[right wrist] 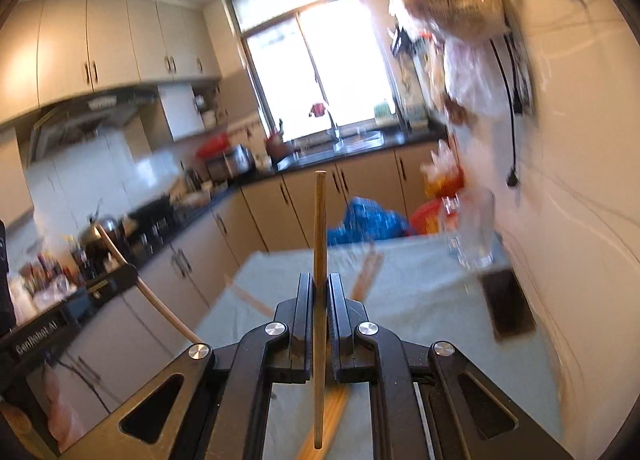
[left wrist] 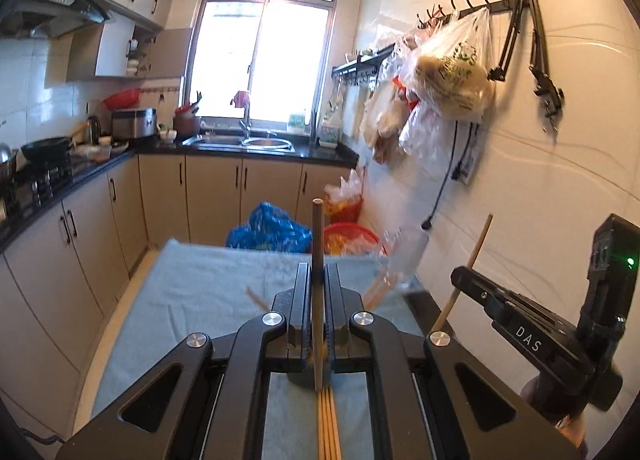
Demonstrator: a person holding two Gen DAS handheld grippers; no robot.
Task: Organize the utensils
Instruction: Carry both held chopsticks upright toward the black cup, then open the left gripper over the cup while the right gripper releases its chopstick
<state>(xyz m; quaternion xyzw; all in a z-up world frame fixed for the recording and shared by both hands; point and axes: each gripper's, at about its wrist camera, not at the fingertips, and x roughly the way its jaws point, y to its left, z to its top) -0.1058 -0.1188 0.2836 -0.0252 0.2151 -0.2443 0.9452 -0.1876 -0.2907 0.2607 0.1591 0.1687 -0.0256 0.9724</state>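
My left gripper (left wrist: 317,280) is shut on a wooden chopstick (left wrist: 317,244) that stands upright between its jaws, above the cloth-covered table (left wrist: 192,292). My right gripper (right wrist: 320,288) is shut on another upright chopstick (right wrist: 320,228); it also shows in the left wrist view (left wrist: 464,280) at the right. A bundle of orange-yellow chopsticks (left wrist: 328,424) lies on the cloth under the left gripper. More loose chopsticks (left wrist: 376,292) lie farther back on the cloth. A clear glass (left wrist: 408,256) stands near the wall at the table's far right.
A dark phone-like slab (right wrist: 506,304) lies on the table's right edge by the tiled wall (left wrist: 540,180). Blue and red bags (left wrist: 272,228) sit on the floor beyond the table. Kitchen counters and cabinets (left wrist: 80,220) run along the left and back.
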